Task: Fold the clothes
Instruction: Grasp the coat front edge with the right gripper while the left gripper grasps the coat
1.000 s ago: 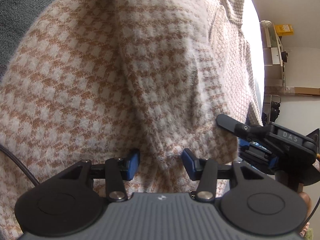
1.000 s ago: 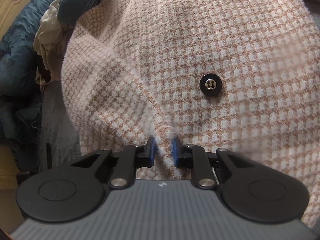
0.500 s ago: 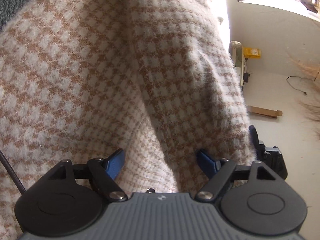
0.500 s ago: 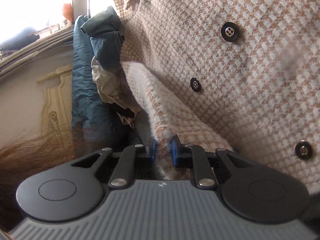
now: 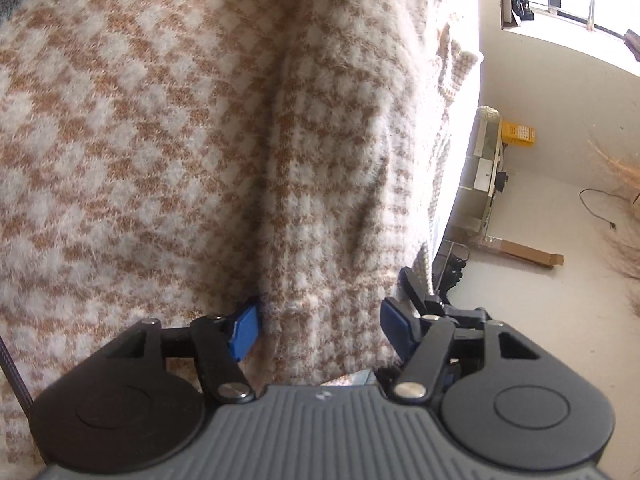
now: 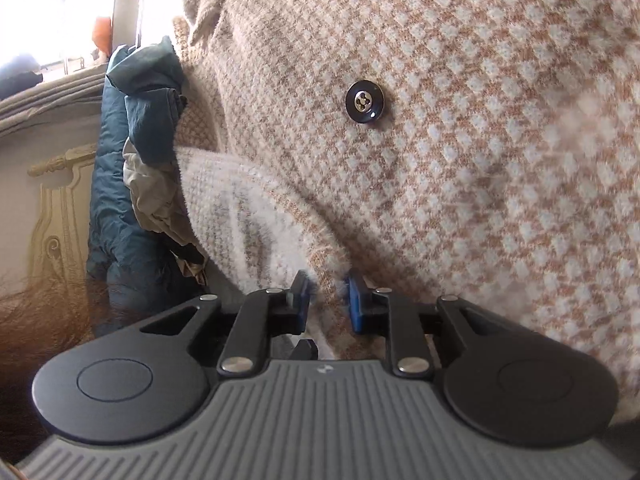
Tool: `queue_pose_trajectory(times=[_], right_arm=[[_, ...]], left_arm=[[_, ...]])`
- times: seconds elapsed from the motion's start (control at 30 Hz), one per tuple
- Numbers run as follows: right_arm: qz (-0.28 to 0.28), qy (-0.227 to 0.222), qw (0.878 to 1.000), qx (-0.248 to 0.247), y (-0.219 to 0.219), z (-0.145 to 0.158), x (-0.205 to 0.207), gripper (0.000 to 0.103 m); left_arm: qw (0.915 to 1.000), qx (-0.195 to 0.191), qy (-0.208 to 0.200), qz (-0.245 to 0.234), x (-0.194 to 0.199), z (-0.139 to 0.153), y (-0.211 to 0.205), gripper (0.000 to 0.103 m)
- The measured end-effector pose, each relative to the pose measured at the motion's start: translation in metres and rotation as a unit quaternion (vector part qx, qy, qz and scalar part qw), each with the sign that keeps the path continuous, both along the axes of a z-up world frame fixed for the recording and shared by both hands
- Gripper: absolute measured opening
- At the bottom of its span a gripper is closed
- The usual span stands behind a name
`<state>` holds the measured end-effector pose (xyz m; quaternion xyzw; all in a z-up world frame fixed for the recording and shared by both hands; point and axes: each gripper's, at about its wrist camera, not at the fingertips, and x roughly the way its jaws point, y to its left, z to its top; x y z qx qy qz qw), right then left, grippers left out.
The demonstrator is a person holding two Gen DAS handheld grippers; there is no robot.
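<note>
Gripping a thick fold of the checked cardigan (image 5: 200,140), my left gripper (image 5: 320,326) has just been closing, blue pads against the bunched knit. My right gripper (image 6: 328,304) has eased slightly wider, yet its pads still pinch the cardigan's fuzzy edge, below a black button (image 6: 365,103). The cardigan fills both views, draped before me beside a blue garment (image 6: 120,184).

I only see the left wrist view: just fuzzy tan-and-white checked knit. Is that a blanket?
Observer: No. The right wrist view shows a round black button with a metal centre on it, so it is a tan-and-white checked knit garment.
Operator: Anything beside it?
Observer: A heap of teal and beige crumpled clothes lies at its edge.
Operator: And the other hand?
Observer: The right tool pinches a knit fold; its jaws have just been opening slightly.
</note>
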<state>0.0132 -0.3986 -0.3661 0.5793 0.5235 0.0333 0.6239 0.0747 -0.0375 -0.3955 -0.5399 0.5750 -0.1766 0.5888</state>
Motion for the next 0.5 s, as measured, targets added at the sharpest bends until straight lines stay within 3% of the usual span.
queue_pose_trajectory(times=[0.1,0.13,0.27,0.5], right_arm=[[0.043,-0.008,0.998,-0.041,0.001,0.003,0.01,0.021],[0.058,-0.009,0.997,-0.052,0.002,0.003,0.013,0.021],[0.119,-0.017,0.989,-0.088,0.012,0.006,0.02,0.02],[0.179,-0.036,0.976,-0.116,0.048,0.035,0.001,0.014]], left_arm=[[0.9996,0.024,-0.002,-0.012,0.003,0.007,0.001,0.036],[0.9992,0.035,-0.001,-0.017,0.002,0.007,-0.002,0.023],[0.9948,0.09,-0.023,-0.042,0.001,0.03,-0.012,0.021],[0.9736,0.183,-0.07,-0.118,-0.011,0.096,-0.007,0.02]])
